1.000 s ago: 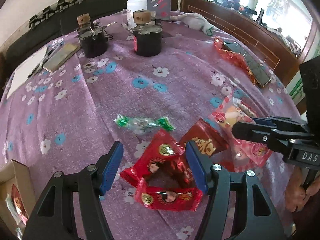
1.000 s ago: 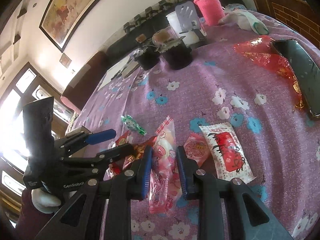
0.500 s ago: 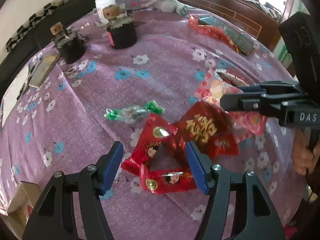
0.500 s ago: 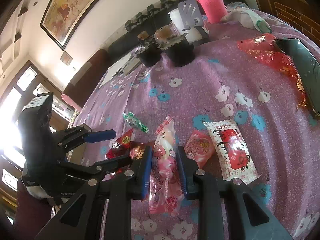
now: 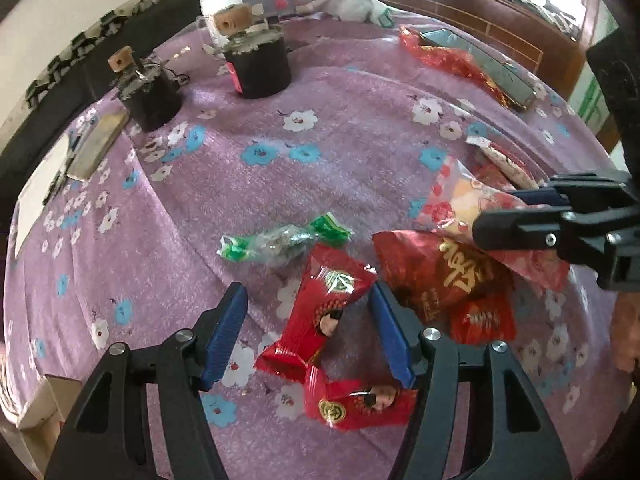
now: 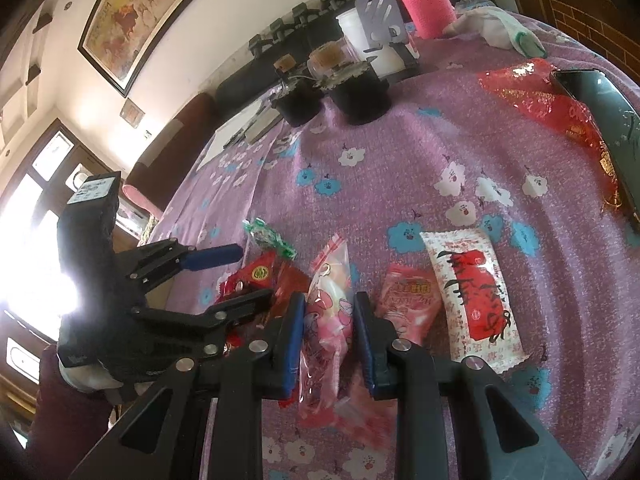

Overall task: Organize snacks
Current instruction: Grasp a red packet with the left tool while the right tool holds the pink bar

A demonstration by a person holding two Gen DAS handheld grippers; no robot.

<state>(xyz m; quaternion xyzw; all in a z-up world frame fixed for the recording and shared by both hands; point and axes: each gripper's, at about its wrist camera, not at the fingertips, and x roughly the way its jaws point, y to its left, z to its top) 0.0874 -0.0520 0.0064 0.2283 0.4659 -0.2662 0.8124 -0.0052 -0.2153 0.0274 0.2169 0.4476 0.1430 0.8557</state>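
Right gripper (image 6: 326, 334) is clamped on the pink snack pouch (image 6: 328, 312), pads pressing both sides, and the pouch's long axis runs straight out along the fingers toward twelve o'clock in the right wrist view. That hand is parked. The action is on the other side.

Left gripper (image 5: 308, 334) hangs over the purple flowered table (image 5: 280, 184) with its jaws apart, and they've just been closing a touch. Between them lies the red candy packet (image 5: 326, 304), not yet pinched: there's cloth showing on either side of it. Here's the thing that matters. The packet's long axis runs from about one o'clock down to seven o'clock across the gap, so it sits slanted to the jaws rather than square. Closing now would probably catch it on the diagonal, which should still work on a soft wrapper.

A second red candy packet (image 5: 356, 402) lies at about five o'clock from the first, touching its lower end and partly under the right-hand finger, so it may get dragged along. The big red pouch (image 5: 444, 276) sits just outside that finger at two o'clock. The green candy (image 5: 280, 240) lies clear at eleven o'clock.

The left hand is plainly the nearer one for the red packet, which looks like the next pick.
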